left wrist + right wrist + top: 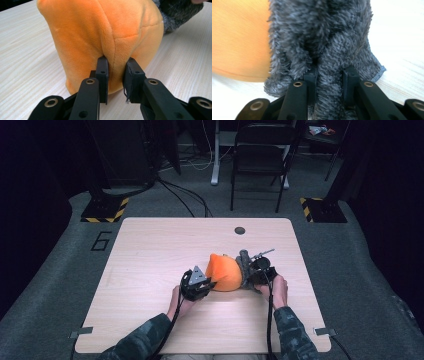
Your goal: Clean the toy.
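L tool point(115, 72) pinches orange plush point(100, 37) at 9 o'clock; R tool point(329, 80) clamps grey fleece point(324, 37) at 3. Risk: opposing pulls could slip thin folds free.

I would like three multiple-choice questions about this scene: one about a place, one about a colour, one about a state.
1. Where on the table does the plush thing lie?
A. far left corner
B. between the two grippers
C. beside the round hole

2. What colour is the part that the left gripper pinches?
A. orange
B. green
C. white

3. How does the right gripper stand?
A. wide open, empty
B. shut on the grey fuzzy part
C. lying flat, unused

Key: 1 B, the orange plush part sits between both grippers; 2 A, orange fabric fills its jaws; 3 B, the grey fuzzy part is squeezed between its jaws.
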`<state>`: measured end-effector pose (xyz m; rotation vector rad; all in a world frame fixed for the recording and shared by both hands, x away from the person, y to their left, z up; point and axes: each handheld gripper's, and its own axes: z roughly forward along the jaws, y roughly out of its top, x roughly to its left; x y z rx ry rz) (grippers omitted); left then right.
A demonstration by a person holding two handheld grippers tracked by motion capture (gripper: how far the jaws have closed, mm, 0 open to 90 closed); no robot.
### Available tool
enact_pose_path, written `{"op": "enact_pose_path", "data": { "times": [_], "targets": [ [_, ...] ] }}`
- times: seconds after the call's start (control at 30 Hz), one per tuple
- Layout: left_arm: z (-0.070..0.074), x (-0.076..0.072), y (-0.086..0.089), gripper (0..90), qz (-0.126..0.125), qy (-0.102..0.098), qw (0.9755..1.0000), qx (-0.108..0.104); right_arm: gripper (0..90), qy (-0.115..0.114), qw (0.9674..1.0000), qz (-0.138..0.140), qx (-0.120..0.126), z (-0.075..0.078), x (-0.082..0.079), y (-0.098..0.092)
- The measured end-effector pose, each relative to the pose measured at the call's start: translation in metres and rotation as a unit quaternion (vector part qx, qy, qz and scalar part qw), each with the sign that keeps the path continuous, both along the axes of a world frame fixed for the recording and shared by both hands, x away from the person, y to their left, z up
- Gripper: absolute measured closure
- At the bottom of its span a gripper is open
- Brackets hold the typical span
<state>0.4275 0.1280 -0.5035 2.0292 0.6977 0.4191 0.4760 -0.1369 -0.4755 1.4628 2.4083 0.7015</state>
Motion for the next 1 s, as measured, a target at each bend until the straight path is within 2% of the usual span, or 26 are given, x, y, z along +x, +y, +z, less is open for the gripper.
{"op": "enact_pose_path", "data": {
  "times": [0.13,0.23,0.33,0.43,0.5,0.57,0.63,0.73,0.8,0.87,0.9,0.97,1.0],
  "targets": [
    [0.000,0.001,0.000,75.3,0.001,0.000,1.0000,0.000,70.5,0.012,0.9994,0.005,-0.033,-0.013,0.001,0.004],
    [-0.001,0.001,0.001,75.3,0.003,0.002,1.0000,-0.006,70.4,0.014,0.9993,0.007,-0.032,-0.013,0.003,0.004],
    [0.000,0.001,0.002,75.3,0.001,0.001,1.0000,-0.001,70.5,0.010,0.9992,0.007,-0.039,-0.011,0.003,0.002],
    [0.000,0.001,0.003,75.2,0.004,0.003,1.0000,-0.003,70.5,0.005,0.9994,-0.001,-0.036,-0.003,0.002,-0.001],
    [0.000,0.002,0.003,75.2,0.005,0.005,1.0000,-0.004,70.6,-0.006,0.9997,-0.004,-0.025,0.008,0.000,-0.006],
    [-0.001,0.003,0.004,75.2,0.005,0.005,1.0000,-0.005,70.6,-0.027,0.9995,-0.006,-0.013,0.020,-0.001,-0.010],
    [-0.001,0.003,0.004,75.2,0.008,0.005,0.9999,-0.010,70.7,-0.040,0.9990,-0.011,0.013,0.033,-0.004,-0.014],
    [-0.001,0.003,0.005,75.1,0.006,0.007,0.9999,-0.007,70.7,-0.078,0.9955,-0.011,0.054,0.052,-0.010,-0.014],
    [-0.001,0.002,0.004,75.1,0.007,0.006,0.9999,-0.006,70.7,-0.102,0.9917,0.001,0.078,0.062,-0.016,-0.011],
    [0.000,0.003,0.004,74.9,0.005,0.005,1.0000,-0.006,70.7,-0.111,0.9888,0.014,0.099,0.067,-0.020,-0.005],
    [-0.001,0.003,0.004,74.9,0.006,0.004,1.0000,-0.006,70.7,-0.107,0.9889,0.028,0.100,0.066,-0.020,0.000],
    [-0.001,0.003,0.004,74.6,0.007,0.002,0.9999,-0.008,70.8,-0.092,0.9906,0.038,0.093,0.058,-0.019,0.010],
    [-0.001,0.003,0.004,74.2,0.007,0.003,0.9999,-0.008,70.8,-0.080,0.9923,0.034,0.088,0.052,-0.018,0.015]
  ]
}}
